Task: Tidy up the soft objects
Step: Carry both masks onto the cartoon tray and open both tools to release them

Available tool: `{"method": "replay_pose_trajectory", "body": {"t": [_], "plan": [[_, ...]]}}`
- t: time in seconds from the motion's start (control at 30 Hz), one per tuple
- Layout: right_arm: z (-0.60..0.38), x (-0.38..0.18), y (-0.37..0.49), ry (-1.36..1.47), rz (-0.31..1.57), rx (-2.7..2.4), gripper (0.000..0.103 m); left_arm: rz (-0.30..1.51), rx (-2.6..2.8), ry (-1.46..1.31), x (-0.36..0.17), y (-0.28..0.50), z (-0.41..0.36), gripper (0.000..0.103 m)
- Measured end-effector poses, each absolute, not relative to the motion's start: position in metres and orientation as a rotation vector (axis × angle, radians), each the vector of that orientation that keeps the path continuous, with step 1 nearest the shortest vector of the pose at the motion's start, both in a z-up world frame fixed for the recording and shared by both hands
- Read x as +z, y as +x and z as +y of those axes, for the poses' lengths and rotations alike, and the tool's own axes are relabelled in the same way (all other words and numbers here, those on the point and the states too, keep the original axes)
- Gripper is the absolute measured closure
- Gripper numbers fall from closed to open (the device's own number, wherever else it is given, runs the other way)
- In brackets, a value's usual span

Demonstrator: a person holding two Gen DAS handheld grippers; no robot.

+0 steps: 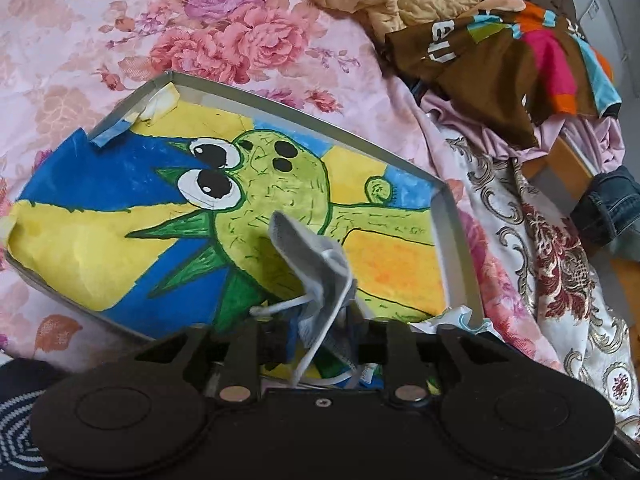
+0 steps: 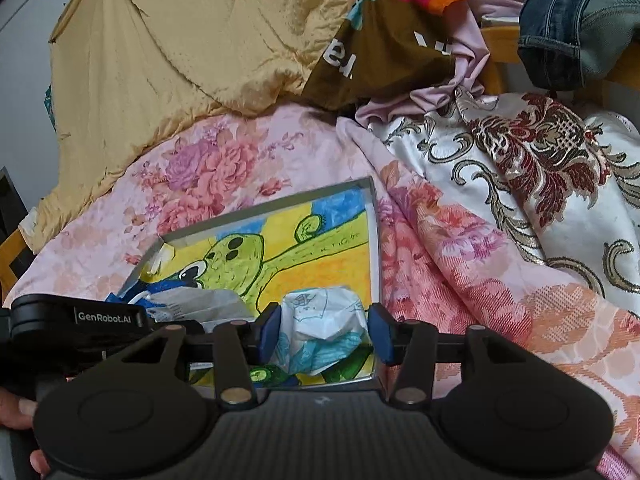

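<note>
L gripper (image 1: pixel 316 320) jaws part-open w/ grey face mask (image 1: pixel 316 264) between; R gripper (image 2: pixel 323 334) jaws loosely around crumpled tissue pack (image 2: pixel 324 320), both over tray (image 1: pixel 452 216); clothes (image 2: pixel 400 20) on bed unsorted.

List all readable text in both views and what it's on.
"GenRobot.AI": white print on the black body of the left claw, seen in the right wrist view.
"e.": partial white letters on the crumpled brown multicoloured cloth; the rest is lost in folds.
"eU": partial white letters on the same cloth in the left wrist view, turned sideways, reading uncertain.
Blue print on the crumpled white packet: too small to read.
</note>
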State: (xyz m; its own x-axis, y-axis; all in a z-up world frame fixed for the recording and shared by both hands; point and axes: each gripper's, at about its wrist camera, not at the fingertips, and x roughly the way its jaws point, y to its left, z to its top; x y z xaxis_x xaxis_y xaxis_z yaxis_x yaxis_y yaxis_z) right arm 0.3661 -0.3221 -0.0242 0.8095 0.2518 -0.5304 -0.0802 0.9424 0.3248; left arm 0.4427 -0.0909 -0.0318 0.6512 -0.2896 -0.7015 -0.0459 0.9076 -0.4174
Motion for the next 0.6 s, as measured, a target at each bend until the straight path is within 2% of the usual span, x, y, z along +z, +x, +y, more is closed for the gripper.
{"method": "replay_pose_trajectory", "body": {"t": [0.1, 0.23, 0.33, 0.6], "plan": [[-0.323, -0.025, 0.368, 0.305, 0.613, 0.185, 0.046, 0.86, -0.133, -0.385, -0.027, 0.442, -0.09, 0.041], [-0.325, -0.025, 0.367, 0.313, 0.614, 0.188, 0.041, 0.861, -0.116, -0.335, -0.021, 0.438, -0.086, 0.023], [-0.325, -0.024, 0.366, 0.306, 0.612, 0.188, 0.035, 0.874, -0.105, -0.317, -0.018, 0.434, -0.081, 0.014], [-0.326, -0.018, 0.357, 0.285, 0.591, 0.183, 0.016, 0.835, -0.051, -0.338, -0.003, 0.406, -0.061, 0.006]]}}
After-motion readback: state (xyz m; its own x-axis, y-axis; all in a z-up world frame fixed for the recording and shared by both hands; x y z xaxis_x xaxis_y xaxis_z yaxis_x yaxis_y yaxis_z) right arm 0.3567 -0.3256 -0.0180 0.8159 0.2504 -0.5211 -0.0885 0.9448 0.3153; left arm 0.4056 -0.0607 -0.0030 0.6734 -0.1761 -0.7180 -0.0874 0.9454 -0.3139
